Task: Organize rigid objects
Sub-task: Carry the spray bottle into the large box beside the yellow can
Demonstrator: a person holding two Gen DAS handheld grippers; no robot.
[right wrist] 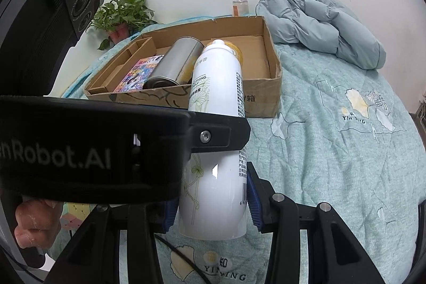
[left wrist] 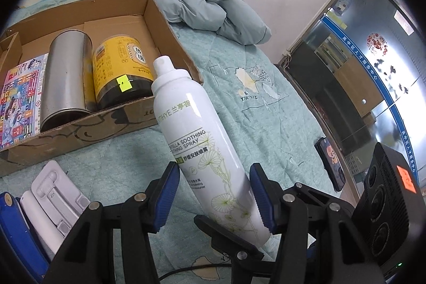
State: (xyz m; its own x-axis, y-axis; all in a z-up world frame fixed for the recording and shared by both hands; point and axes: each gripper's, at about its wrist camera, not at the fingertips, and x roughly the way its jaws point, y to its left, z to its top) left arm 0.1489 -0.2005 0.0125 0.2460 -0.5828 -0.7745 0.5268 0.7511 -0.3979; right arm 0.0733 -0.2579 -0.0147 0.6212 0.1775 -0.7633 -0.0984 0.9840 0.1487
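Inside, the cardboard box [left wrist: 170,25] holds a steel can [left wrist: 66,76] and yellow jar [left wrist: 119,65]; both hand-held grippers clamp the spray bottle [left wrist: 202,129].

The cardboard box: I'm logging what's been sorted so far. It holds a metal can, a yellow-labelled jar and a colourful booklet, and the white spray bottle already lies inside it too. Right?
Not quite. The cardboard box holds the metal can, yellow-labelled jar and colourful booklet, but the white spray bottle is outside it, between the claws above the bedspread, as the left wrist view shows.
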